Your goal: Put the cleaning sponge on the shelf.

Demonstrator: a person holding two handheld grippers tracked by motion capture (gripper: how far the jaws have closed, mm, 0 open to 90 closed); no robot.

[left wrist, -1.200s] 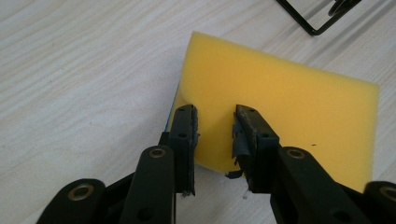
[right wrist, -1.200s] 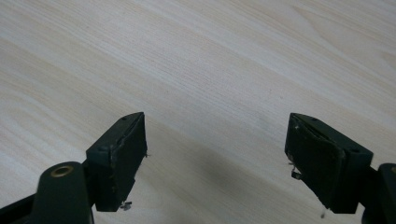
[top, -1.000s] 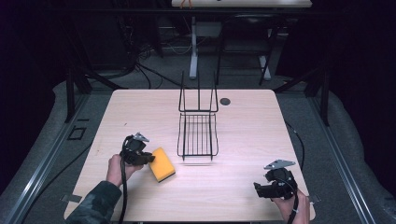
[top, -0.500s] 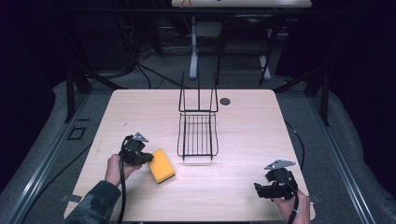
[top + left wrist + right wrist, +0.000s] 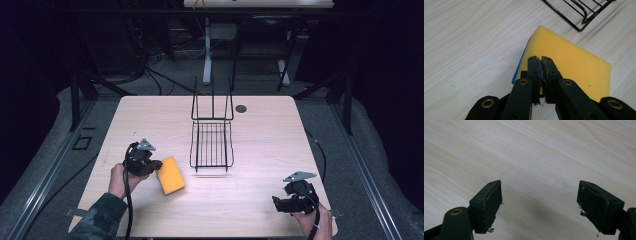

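- Pinching the near edge of the yellow rectangular foam sponge with the blue scouring face [image 5: 574, 60] between the clenched jaws of the left gripper [image 5: 541, 58]; pads squeezed almost together, foam crushed thin between them.
- Carrying most of the sponge's body out beyond the jaw tips, tilted, blue face turned to the left of the jaws and partly underneath.
- Judging the grasp as made, then: the first part of the work looking done.
- Keeping the black wire dish rack with the upright back prongs [image 5: 579, 10] well ahead of the left jaws and off to their right, apart from the sponge, with nothing lying in its basket in the high view [image 5: 212, 145].
- Leaving the main part to do, as a guess: lifting the sponge clear of the pale wooden table [image 5: 260, 130], bringing it over the rack and letting go there.
- Resting the right gripper [image 5: 539, 192] with jaws spread wide and released, nothing between them, only bare tabletop ahead of the tips.
- Holding that right gripper [image 5: 280, 202] far from sponge and rack alike, seemingly taking no part for now.
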